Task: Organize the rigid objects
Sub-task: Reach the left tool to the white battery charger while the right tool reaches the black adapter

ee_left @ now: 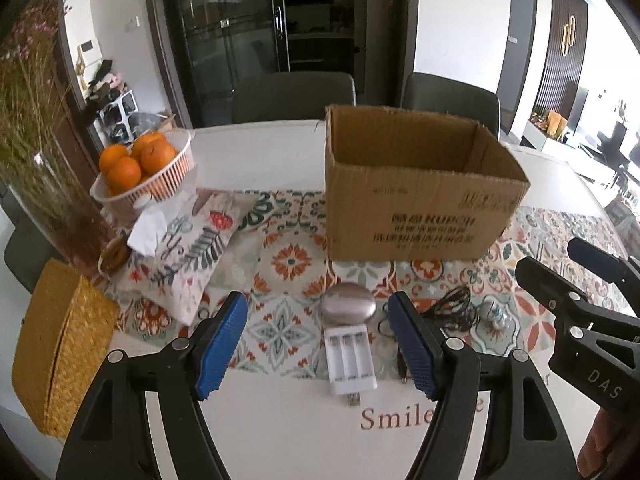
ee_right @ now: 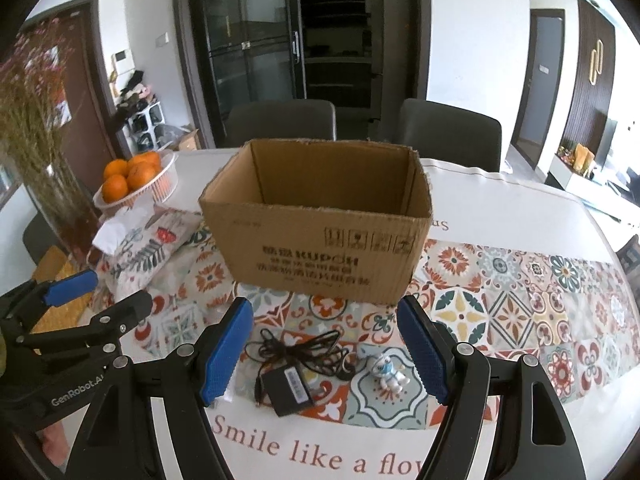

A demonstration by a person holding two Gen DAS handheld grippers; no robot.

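Observation:
An open, empty-looking cardboard box (ee_left: 416,196) (ee_right: 320,248) stands on the patterned table runner. In front of it lie a silver oval object (ee_left: 349,307), a white battery charger (ee_left: 351,360), a black power adapter (ee_right: 291,390) with its tangled cord (ee_left: 456,312), and a small blue-and-white figurine (ee_right: 387,372) (ee_left: 496,314). My left gripper (ee_left: 324,344) is open, low over the charger and the silver object. My right gripper (ee_right: 326,350) is open, low over the adapter and the figurine. Each gripper shows at the edge of the other's view.
A basket of oranges (ee_left: 140,168), a floral tissue pouch (ee_left: 192,248), a vase of dried flowers (ee_left: 44,168) and a woven yellow box (ee_left: 60,344) stand on the left. Two chairs (ee_right: 448,140) are behind the table. The table edge is near me.

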